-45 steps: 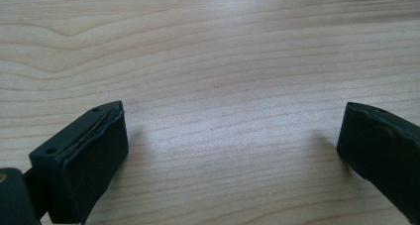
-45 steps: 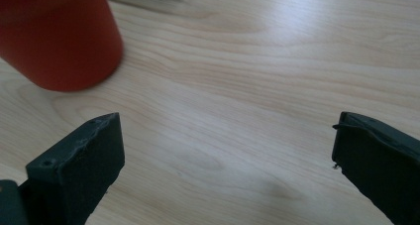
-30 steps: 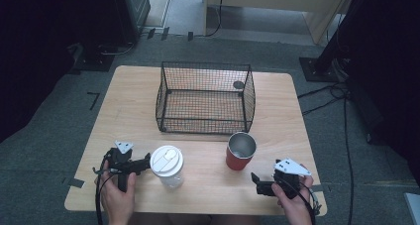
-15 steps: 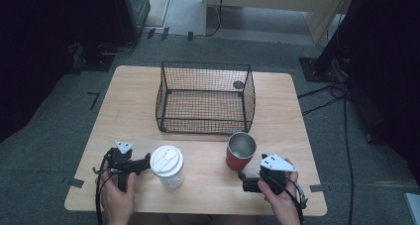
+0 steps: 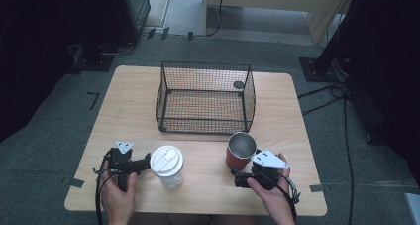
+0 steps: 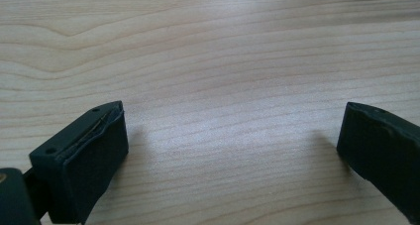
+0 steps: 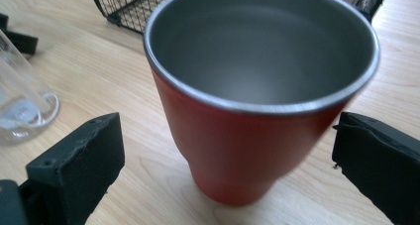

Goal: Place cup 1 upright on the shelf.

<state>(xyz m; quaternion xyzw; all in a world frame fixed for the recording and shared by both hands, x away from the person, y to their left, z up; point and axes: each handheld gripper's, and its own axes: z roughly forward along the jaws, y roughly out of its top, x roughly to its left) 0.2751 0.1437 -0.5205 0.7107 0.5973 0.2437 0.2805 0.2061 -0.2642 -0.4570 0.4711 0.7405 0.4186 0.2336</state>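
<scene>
A red tumbler [image 5: 241, 151] with a bare steel inside stands upright on the wooden table [image 5: 133, 111], in front of the basket's right corner. My right gripper [image 5: 245, 175] is just behind it on the person's side. In the right gripper view this tumbler [image 7: 247, 150] sits between the open right gripper [image 7: 228, 136] jaws, which stand apart from its sides. A clear cup [image 5: 167, 166] with a white lid stands left of centre. My left gripper [image 5: 144, 162] lies beside it, pointing at it. In the left gripper view the left gripper [image 6: 233, 131] is open over bare wood.
A black wire basket [image 5: 205, 97] stands at the table's middle back, with a small dark round tag [image 5: 238, 84] on its far wall. Bare wood lies between the two cups and along the left side. The table's front edge runs just below both hands.
My right gripper has moved left and forward from the front right corner up to the red tumbler. The left gripper and both cups have stayed in place.
</scene>
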